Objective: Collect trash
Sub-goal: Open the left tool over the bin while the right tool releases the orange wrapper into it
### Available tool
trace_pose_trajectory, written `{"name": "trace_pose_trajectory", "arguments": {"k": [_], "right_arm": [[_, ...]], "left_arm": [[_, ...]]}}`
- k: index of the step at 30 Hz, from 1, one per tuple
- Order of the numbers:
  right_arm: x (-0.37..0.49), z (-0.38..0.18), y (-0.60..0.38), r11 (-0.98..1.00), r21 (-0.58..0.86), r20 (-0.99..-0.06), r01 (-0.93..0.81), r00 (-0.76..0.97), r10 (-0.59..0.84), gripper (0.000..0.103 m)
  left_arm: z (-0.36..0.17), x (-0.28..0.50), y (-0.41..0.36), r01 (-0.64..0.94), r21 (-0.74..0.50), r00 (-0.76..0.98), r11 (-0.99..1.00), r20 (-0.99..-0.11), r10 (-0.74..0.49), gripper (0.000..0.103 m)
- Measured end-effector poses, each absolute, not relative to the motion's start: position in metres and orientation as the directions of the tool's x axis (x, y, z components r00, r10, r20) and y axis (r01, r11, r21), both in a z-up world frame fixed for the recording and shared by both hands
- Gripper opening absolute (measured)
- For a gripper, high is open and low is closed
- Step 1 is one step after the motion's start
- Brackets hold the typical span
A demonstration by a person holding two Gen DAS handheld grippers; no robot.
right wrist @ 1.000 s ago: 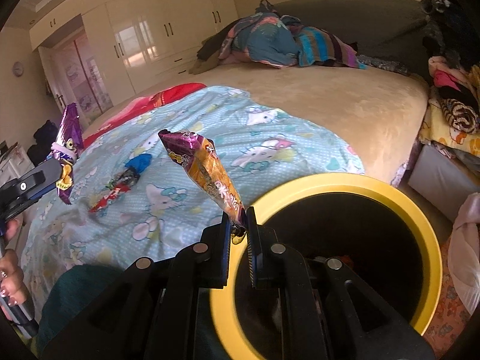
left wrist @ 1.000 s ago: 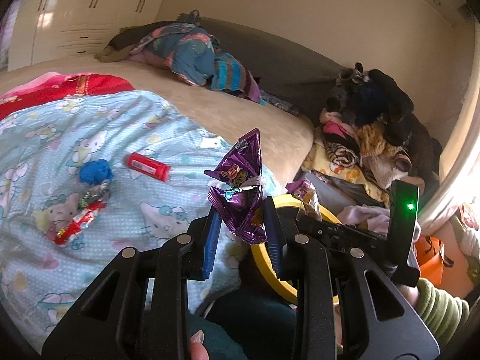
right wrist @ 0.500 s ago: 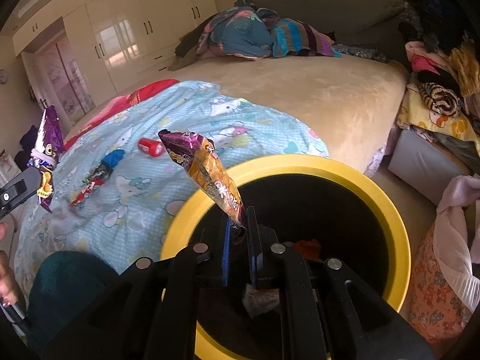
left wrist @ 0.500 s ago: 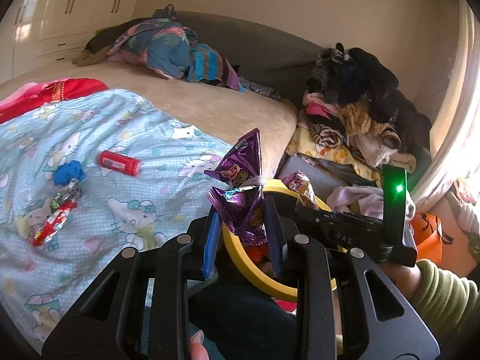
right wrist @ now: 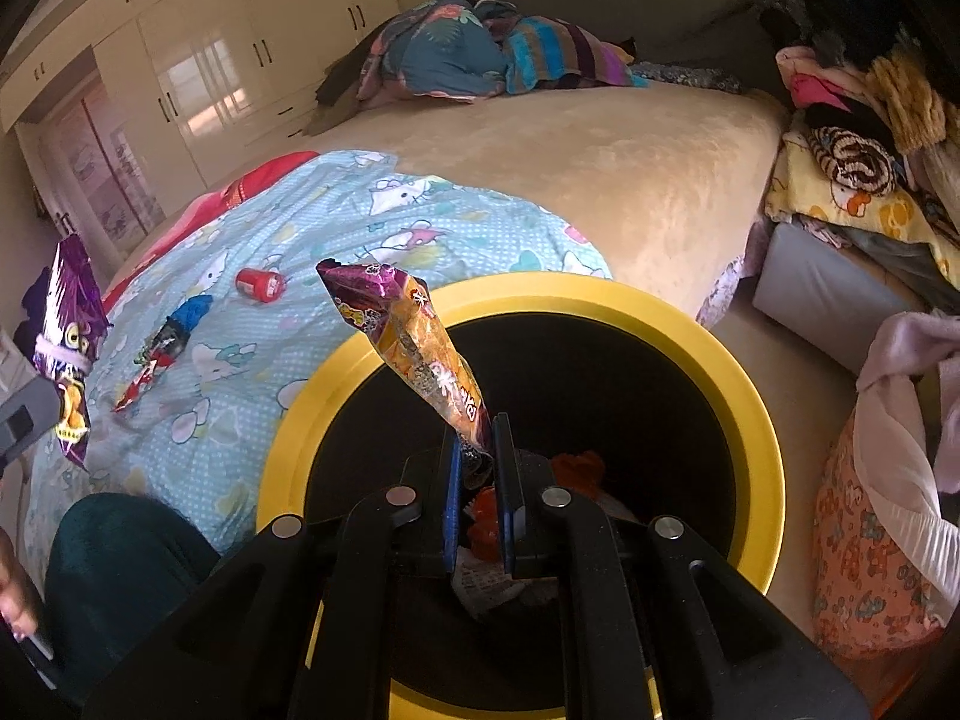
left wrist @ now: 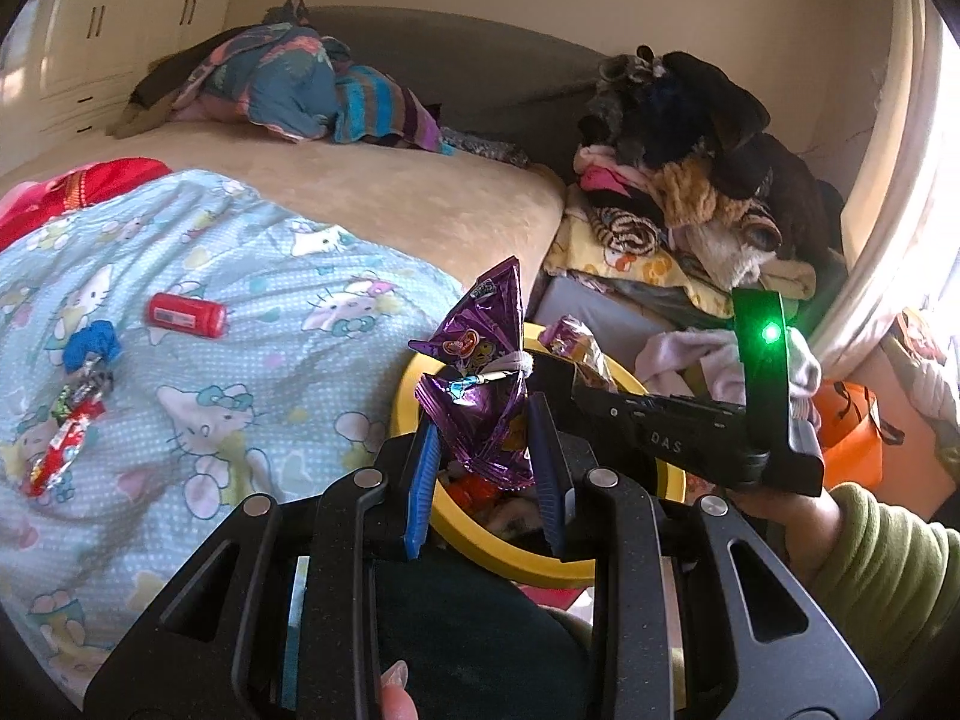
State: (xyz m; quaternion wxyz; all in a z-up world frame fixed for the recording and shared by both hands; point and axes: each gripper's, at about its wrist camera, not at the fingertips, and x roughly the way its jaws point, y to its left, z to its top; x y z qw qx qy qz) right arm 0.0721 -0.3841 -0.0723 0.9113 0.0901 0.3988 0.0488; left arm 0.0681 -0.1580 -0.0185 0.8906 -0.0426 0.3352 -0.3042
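Beside the bed, a yellow-rimmed bin (right wrist: 744, 396) is waiting directly under the right gripper (right wrist: 478, 456), which is pinching an orange wrapper (right wrist: 414, 348) standing upward. Further left, the left gripper (left wrist: 483, 450) is clamping a purple wrapper (left wrist: 480, 372) near the rim.

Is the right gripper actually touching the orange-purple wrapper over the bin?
Touching. The right wrist view shows the right gripper shut on the wrapper's lower end, above the yellow-rimmed bin.
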Motion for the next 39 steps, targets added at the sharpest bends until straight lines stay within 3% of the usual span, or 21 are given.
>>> {"name": "trace_pose_trajectory", "arguments": {"k": [30, 32, 33, 35, 37, 39], "right_arm": [[0.072, -0.089, -0.427, 0.962, 0.253, -0.745, 0.103, 0.655, 0.126, 0.010], [0.072, -0.089, -0.430, 0.957, 0.265, -0.747, 0.115, 0.653, 0.129, 0.014], [0.071, -0.089, -0.432, 0.954, 0.271, -0.745, 0.125, 0.655, 0.126, 0.025], [0.070, -0.089, -0.434, 0.951, 0.278, -0.742, 0.137, 0.659, 0.122, 0.036], [0.070, -0.088, -0.434, 0.951, 0.274, -0.742, 0.141, 0.660, 0.116, 0.044], [0.070, -0.087, -0.432, 0.953, 0.269, -0.741, 0.142, 0.662, 0.110, 0.050]], "left_arm": [[-0.064, 0.088, -0.226, 0.588, -0.238, 0.480, 0.773, -0.667, -0.570, 0.024], [-0.064, 0.090, -0.224, 0.572, -0.243, 0.495, 0.784, -0.660, -0.566, 0.043], [-0.063, 0.091, -0.221, 0.560, -0.249, 0.505, 0.790, -0.653, -0.564, 0.057], [-0.062, 0.091, -0.217, 0.549, -0.259, 0.513, 0.795, -0.646, -0.565, 0.062], [-0.060, 0.092, -0.212, 0.533, -0.263, 0.523, 0.804, -0.645, -0.557, 0.079], [-0.058, 0.092, -0.206, 0.521, -0.279, 0.529, 0.807, -0.636, -0.562, 0.084]]}}
